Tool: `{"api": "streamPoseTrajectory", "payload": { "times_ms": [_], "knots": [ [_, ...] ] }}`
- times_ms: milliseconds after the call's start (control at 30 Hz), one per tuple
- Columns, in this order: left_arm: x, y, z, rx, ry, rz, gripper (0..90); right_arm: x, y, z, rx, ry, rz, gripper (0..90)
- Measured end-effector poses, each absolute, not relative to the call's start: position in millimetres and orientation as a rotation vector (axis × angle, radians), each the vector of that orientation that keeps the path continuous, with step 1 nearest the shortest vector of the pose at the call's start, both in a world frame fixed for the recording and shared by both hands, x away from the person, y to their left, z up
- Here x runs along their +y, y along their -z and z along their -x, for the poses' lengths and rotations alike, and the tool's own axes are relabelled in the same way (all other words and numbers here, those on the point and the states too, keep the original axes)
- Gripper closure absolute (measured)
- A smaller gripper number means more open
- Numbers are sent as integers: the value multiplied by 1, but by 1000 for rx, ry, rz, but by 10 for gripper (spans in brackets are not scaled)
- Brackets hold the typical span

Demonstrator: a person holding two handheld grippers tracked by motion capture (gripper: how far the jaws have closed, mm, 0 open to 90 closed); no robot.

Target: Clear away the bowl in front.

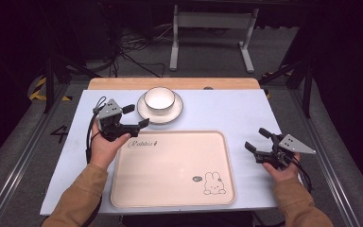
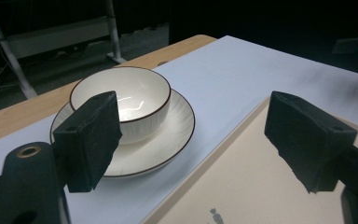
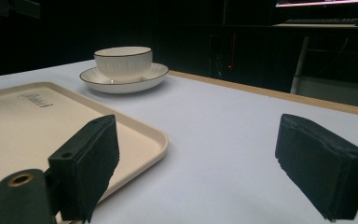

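The bowl (image 1: 159,98) and its saucer (image 1: 144,110) are white with thin dark rims and fine ribbing. The tray (image 1: 170,189) is pale beige, printed with a small white rabbit and dark script. The worktop (image 1: 227,111) is light blue-grey, with a wooden far edge.

L gripper (image 1: 136,116) & R gripper (image 1: 257,140): jaws wide apart, empty.

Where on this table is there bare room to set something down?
The beige plastic tray is bare inside. The tabletop right of the white bowl on its saucer is free. It is tightest between the saucer and the left hand-held gripper.
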State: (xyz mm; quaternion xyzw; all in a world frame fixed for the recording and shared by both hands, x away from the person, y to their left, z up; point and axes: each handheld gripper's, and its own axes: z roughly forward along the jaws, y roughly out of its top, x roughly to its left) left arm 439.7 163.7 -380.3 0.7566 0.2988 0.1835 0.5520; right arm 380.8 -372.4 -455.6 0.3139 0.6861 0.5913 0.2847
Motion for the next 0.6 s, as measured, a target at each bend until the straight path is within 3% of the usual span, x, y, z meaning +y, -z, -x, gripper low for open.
{"api": "streamPoseTrajectory", "payload": {
  "times_ms": [600],
  "knots": [
    [137, 373, -477, 652, -389, -1826, 225, -372, 456, -380, 1829, -1579, -842, 138]
  ]
}}
